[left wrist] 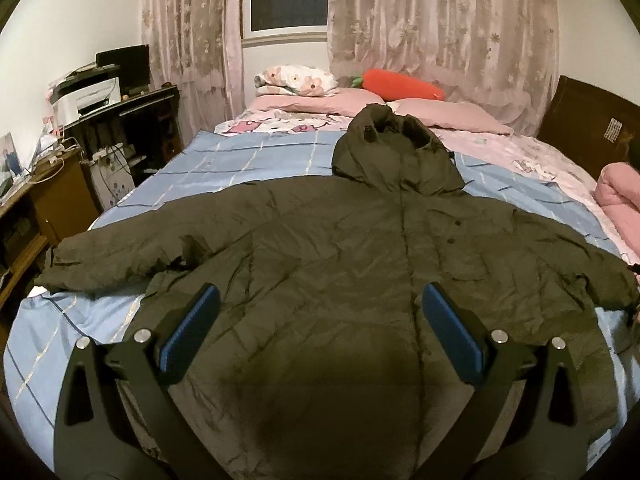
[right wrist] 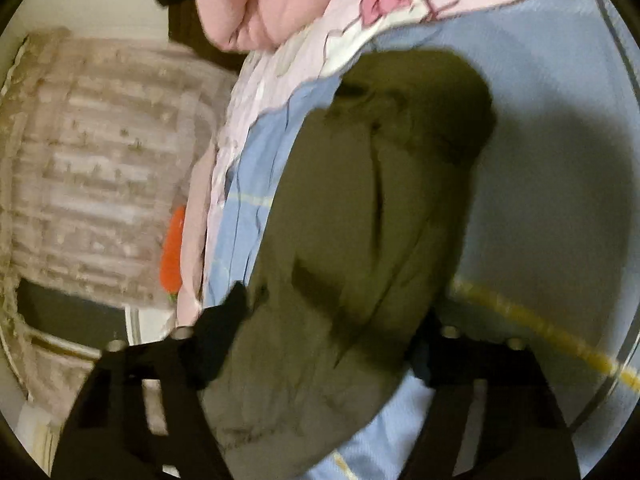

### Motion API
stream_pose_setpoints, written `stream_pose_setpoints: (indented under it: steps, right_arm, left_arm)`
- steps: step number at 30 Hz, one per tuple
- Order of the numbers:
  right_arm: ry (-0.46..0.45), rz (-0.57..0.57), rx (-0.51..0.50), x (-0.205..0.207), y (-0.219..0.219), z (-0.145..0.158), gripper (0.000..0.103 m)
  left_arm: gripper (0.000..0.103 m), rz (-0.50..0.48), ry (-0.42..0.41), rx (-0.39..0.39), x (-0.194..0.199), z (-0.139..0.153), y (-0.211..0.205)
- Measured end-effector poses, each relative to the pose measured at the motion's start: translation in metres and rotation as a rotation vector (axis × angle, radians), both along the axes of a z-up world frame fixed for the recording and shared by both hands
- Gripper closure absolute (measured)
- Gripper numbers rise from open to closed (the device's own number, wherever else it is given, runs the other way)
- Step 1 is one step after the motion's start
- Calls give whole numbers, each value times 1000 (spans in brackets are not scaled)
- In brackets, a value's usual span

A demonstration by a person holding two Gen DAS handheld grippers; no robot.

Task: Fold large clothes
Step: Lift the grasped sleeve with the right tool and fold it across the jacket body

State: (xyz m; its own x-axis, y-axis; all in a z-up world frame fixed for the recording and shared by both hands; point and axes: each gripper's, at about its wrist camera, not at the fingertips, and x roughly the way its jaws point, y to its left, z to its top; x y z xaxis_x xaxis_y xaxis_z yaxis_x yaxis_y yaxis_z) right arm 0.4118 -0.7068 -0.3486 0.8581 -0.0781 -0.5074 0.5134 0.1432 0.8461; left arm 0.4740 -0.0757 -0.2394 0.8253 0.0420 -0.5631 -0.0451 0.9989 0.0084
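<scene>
The dark olive coat [left wrist: 320, 232] lies spread flat, front up, on the blue checked sheet [left wrist: 224, 160] of the bed, hood toward the pillows [left wrist: 452, 116], sleeves out sideways. No writing is readable. The left gripper [left wrist: 320, 300] hangs spread above its hem. The right gripper [right wrist: 332, 320] straddles one sleeve [right wrist: 360, 208], blurred; whether it pinches, I cannot tell.

My coat [left wrist: 320, 248] lies flat across the bed [left wrist: 224, 160], hood [left wrist: 394, 152] toward the head end, sleeves spread toward the left and right edges. Pillows [left wrist: 352, 100] sit behind the hood at the head edge, a plush carrot [left wrist: 404, 84] on them. A desk [left wrist: 120, 120] stands beyond the bed's left edge.
</scene>
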Motion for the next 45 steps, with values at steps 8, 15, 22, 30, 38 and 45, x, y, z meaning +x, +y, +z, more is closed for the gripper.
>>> stream_pose_setpoints:
  steps: [8,15,22,30,38,45]
  right_arm:
    - [-35,-13,18,12,-10,-14,69]
    - [-22,5,-127,20,1,3,96]
    - [29,41,-365,29,37,60,97]
    - [86,25,-540,30,77,103,97]
    - [122,20,-585,30,89,141,97]
    - [85,85,-735,36,126,213,97]
  left_arm:
    - [2,15,40,-5,9,-15,10]
    - [2,9,45,-7,10,-16,9]
    - [2,7,50,-39,9,-15,17]
    - [2,-8,33,-28,7,-7,23]
    - [2,-6,15,-78,6,1,41]
    - [2,6,4,-127,3,10,59]
